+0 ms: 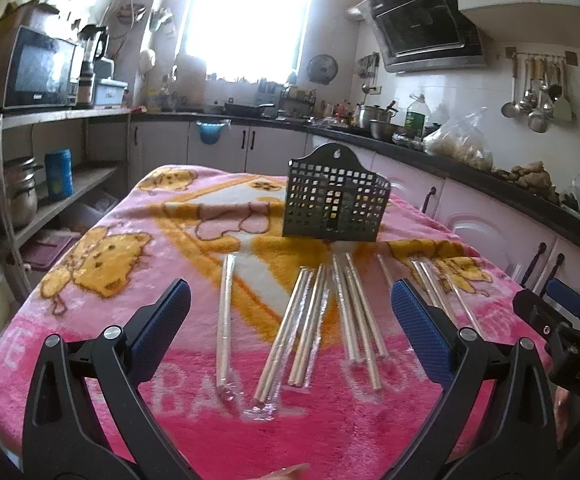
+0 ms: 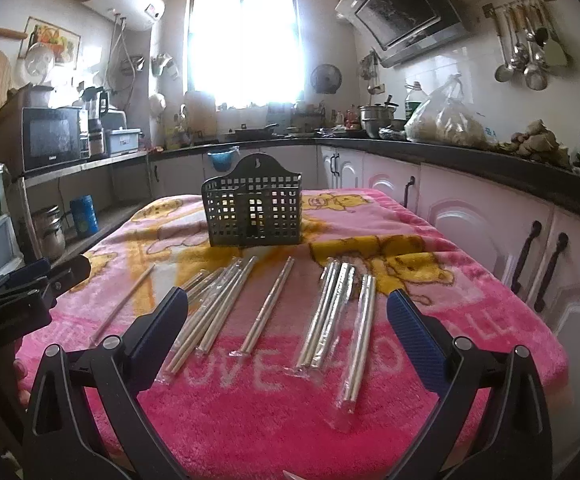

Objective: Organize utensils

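Several pairs of chopsticks in clear plastic sleeves (image 1: 301, 328) (image 2: 268, 306) lie spread on a pink blanket-covered table (image 1: 90, 312) (image 2: 469, 320). Behind them stands an upright dark perforated utensil basket (image 1: 334, 196) (image 2: 252, 206), which looks empty. My left gripper (image 1: 290, 312) hovers open above the near end of the chopsticks, nothing between its blue pads. My right gripper (image 2: 288, 312) is also open, over the middle pairs. The right gripper's body (image 1: 561, 328) shows at the right edge of the left wrist view, and the left gripper's body (image 2: 22, 292) at the left edge of the right wrist view.
A black counter (image 2: 469, 156) with pots, bags and bottles runs along the back and right, white cabinets beneath. Shelves with a microwave (image 1: 40, 68) and jars stand left. Ladles hang on the right wall (image 2: 525, 56). The table edges drop off near the cabinets.
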A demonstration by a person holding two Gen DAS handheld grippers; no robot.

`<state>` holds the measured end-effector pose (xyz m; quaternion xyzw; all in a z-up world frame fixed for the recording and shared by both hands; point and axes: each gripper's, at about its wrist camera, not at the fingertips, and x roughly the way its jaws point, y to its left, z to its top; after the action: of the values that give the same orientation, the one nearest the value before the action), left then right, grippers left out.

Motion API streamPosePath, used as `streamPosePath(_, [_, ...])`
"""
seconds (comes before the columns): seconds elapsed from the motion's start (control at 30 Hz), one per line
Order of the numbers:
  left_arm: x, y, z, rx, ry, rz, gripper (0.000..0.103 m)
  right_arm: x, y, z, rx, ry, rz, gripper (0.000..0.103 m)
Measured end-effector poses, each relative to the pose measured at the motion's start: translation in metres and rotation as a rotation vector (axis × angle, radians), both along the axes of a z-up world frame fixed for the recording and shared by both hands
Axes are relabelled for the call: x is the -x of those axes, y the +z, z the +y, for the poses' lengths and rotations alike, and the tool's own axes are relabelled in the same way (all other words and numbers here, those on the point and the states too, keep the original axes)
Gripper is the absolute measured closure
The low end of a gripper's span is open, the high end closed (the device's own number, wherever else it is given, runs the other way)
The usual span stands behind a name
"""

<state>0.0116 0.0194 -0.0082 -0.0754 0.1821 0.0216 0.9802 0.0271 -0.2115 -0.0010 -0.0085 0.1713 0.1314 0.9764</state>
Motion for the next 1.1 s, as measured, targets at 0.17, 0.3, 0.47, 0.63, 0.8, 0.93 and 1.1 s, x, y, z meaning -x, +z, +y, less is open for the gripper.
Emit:
streamPosePath(0.17, [-0.010,-0.001,0.014,-0.002,0.040,0.034,0.011,-0.014,0.004,0.014,0.021,0.030,0.026,0.006])
streamPosePath(0.3, [-0.017,-0.001,0.026,0.014,0.056,0.063,0.011,-0.023,0.007,0.026,0.037,0.059,0.034,0.006])
streamPosePath(0.47, [-0.029,-0.001,0.042,0.029,0.076,0.109,0.011,-0.035,0.011,0.040,0.054,0.096,0.045,0.006])
streamPosePath(0.63, [-0.043,0.003,0.053,0.020,0.066,0.141,0.011,-0.048,0.015,0.051,0.078,0.131,0.061,0.006])
streamPosePath(0.8, [-0.067,-0.002,0.062,0.026,0.030,0.219,0.011,-0.069,0.016,0.058,0.073,0.154,0.109,0.006])
streamPosePath(0.93, [-0.087,-0.006,0.069,0.042,-0.005,0.272,0.011,-0.095,0.015,0.059,0.086,0.150,0.161,0.006])
streamPosePath(1.1, [-0.112,-0.011,0.077,0.085,-0.052,0.328,0.011,-0.127,0.008,0.057,0.095,0.132,0.220,0.006])
